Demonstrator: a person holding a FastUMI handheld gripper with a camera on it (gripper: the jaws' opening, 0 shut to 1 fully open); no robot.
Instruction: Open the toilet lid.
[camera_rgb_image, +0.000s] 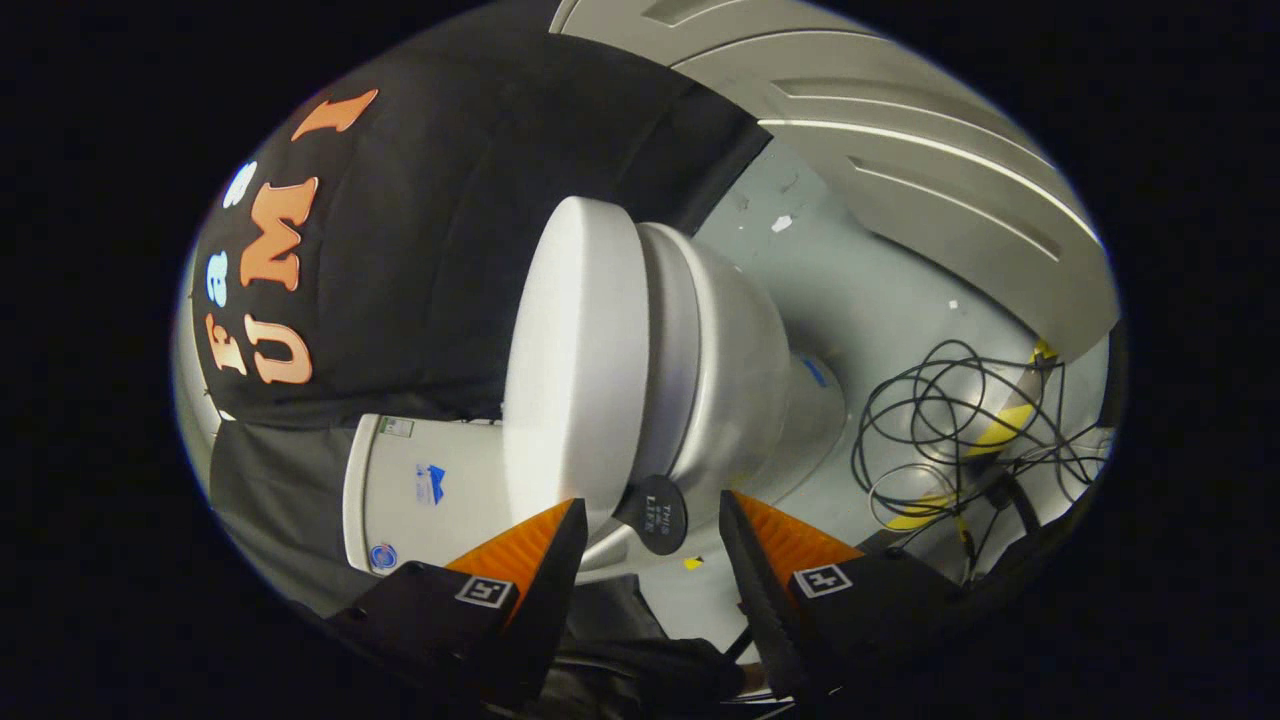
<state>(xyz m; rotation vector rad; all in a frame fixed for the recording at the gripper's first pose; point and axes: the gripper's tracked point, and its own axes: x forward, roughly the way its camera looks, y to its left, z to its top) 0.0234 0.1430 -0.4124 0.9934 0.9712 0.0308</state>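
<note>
White toilet (720, 370) with lid (575, 360) shut on the bowl, dark round tab (652, 513) between the wide-apart fingers (650, 520), holding nothing, tangled cables (950, 430) on grey floor (860, 290) beyond.

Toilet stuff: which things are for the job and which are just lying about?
For the job:
- white plastic toilet lid, closed
- round black tab at its edge
- tool, fingers open around the tab

Lying about:
- tangled black cables
- white tank

White toilet lid (575, 370) closed on bowl (730, 370), black tab (652, 514) at edge.
</note>
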